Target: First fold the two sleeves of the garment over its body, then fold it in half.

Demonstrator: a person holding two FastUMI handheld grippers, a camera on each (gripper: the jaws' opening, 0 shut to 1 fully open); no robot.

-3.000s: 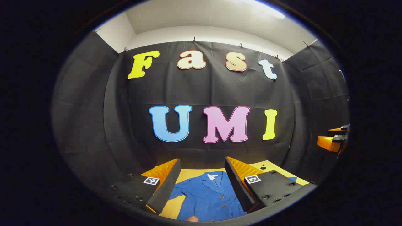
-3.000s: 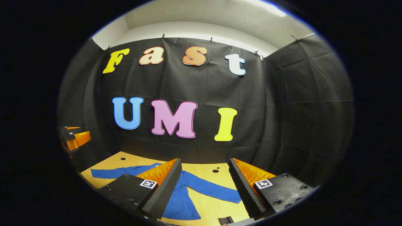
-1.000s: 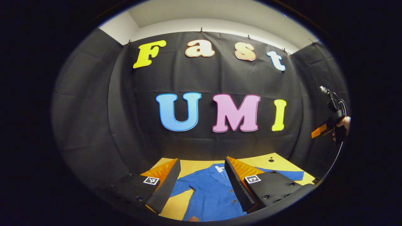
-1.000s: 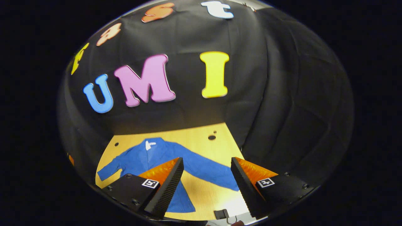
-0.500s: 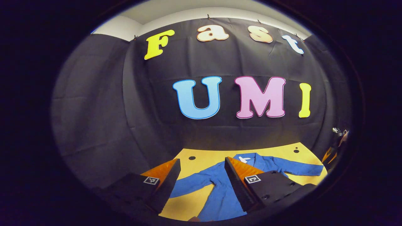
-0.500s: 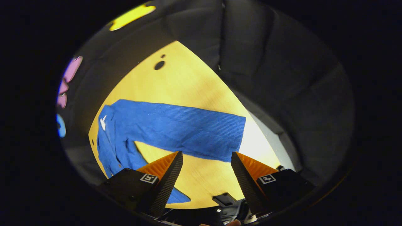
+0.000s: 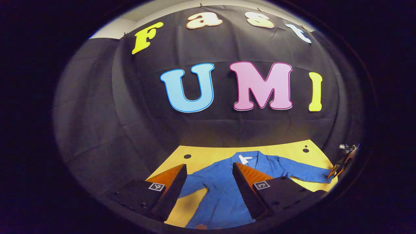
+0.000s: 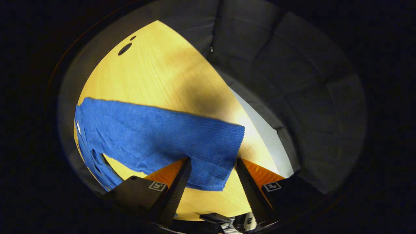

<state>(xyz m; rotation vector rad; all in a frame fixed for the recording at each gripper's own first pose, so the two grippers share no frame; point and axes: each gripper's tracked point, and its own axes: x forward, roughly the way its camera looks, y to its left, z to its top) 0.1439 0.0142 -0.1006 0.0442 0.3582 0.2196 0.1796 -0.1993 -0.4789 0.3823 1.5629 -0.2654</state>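
Blue garment (image 7: 224,191) lies flat on the wooden tabletop (image 8: 169,71). Your right gripper (image 8: 211,182) straddles the sleeve cuff (image 8: 214,156), jaws released, ready to pinch; left gripper (image 7: 208,191) hovers, jaws released.

No legible text; only coded square markers (image 7: 157,186) on the gripper bodies.

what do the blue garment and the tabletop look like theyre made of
Blue garment: looks like a ribbed or corduroy-like woven cloth, matte, with fine parallel lines along the sleeve. Tabletop: seems to be light wood or wood-look laminate, smooth with a faint grain and soft sheen.
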